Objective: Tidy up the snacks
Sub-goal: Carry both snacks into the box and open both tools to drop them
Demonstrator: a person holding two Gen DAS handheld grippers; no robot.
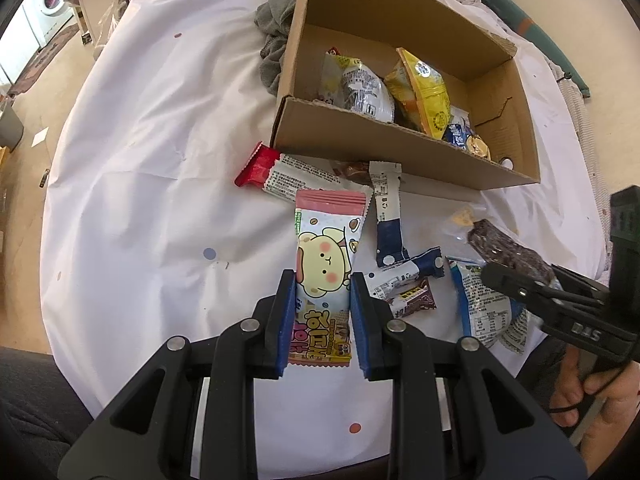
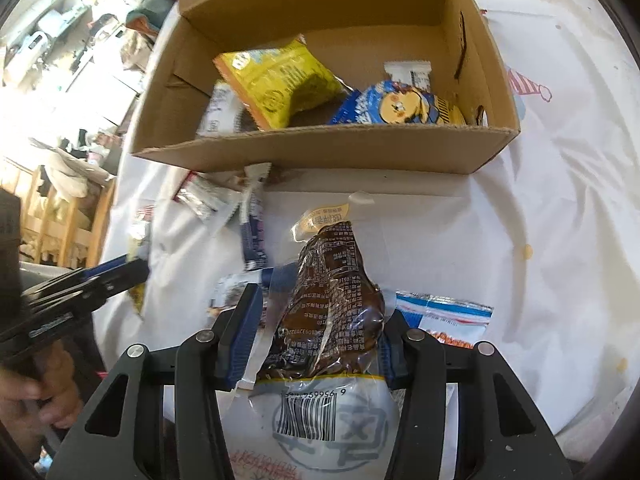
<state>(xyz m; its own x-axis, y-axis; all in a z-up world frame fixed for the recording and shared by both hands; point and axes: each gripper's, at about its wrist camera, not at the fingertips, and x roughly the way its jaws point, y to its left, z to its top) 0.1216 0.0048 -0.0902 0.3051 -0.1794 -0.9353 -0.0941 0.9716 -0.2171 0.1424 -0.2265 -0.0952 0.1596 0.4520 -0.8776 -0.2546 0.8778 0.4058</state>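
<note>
My left gripper point(image 1: 323, 286) is shut on a pink snack packet with a cartoon dog point(image 1: 326, 258), held above the white tablecloth. My right gripper point(image 2: 320, 308) is shut on a clear packet with a dark brown snack point(image 2: 332, 300); it also shows at the right of the left wrist view point(image 1: 508, 254). An open cardboard box point(image 1: 384, 142) point(image 2: 320, 148) lies beyond both, holding a yellow packet point(image 1: 424, 92) point(image 2: 280, 80), a blue packet point(image 2: 396, 106) and others. Loose packets lie before the box: a red-ended one point(image 1: 280, 172), a navy and white one point(image 1: 388, 216), a blue-edged one point(image 1: 484, 304).
A grey cloth point(image 1: 276, 36) lies left of the box. The table edge curves along the left, with floor and a washing machine point(image 1: 48, 0) beyond. Cluttered shelves point(image 2: 60, 200) stand at the left of the right wrist view.
</note>
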